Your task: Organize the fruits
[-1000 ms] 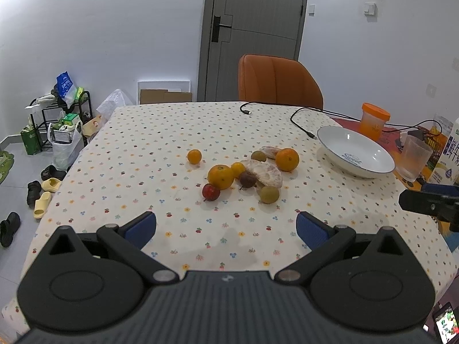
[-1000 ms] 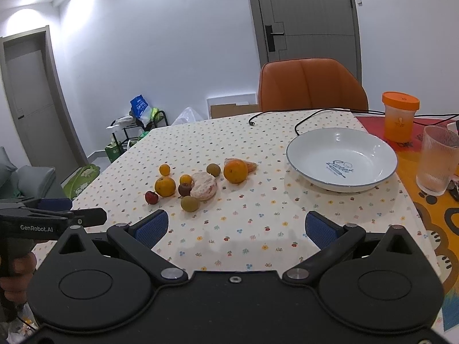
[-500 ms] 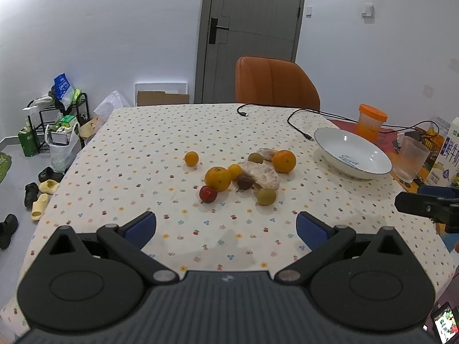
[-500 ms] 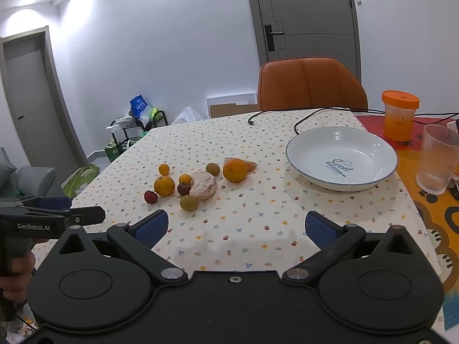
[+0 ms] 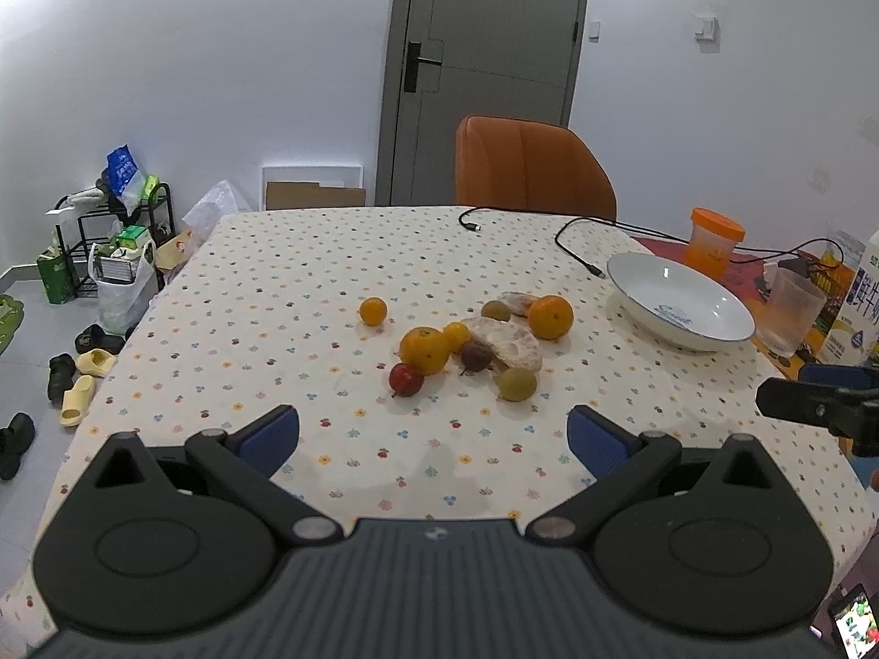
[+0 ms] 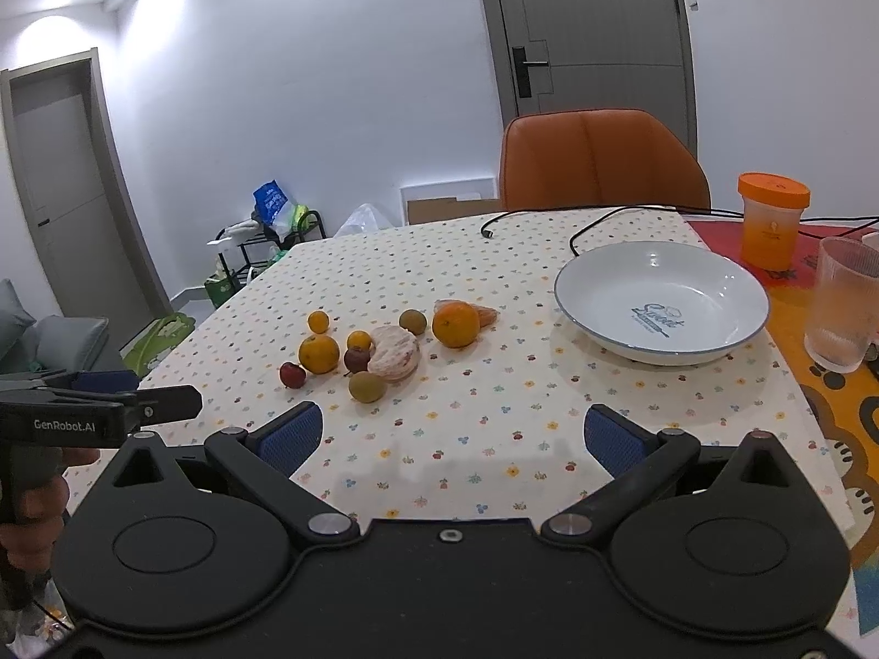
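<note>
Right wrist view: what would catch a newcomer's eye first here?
A loose cluster of small orange, red and green fruits lies mid-table on the flower-dotted white tablecloth. To its right sits an empty white shallow bowl with a blue rim, with an orange-lidded plastic jar behind it. Near the camera, the open right tongs hold nothing.

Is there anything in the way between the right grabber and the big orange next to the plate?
Nothing visible blocks it. The right gripper is open over bare tablecloth, and the big orange sits straight ahead. The peeled citrus lies to its left, the white plate to its right, both off that line.
</note>
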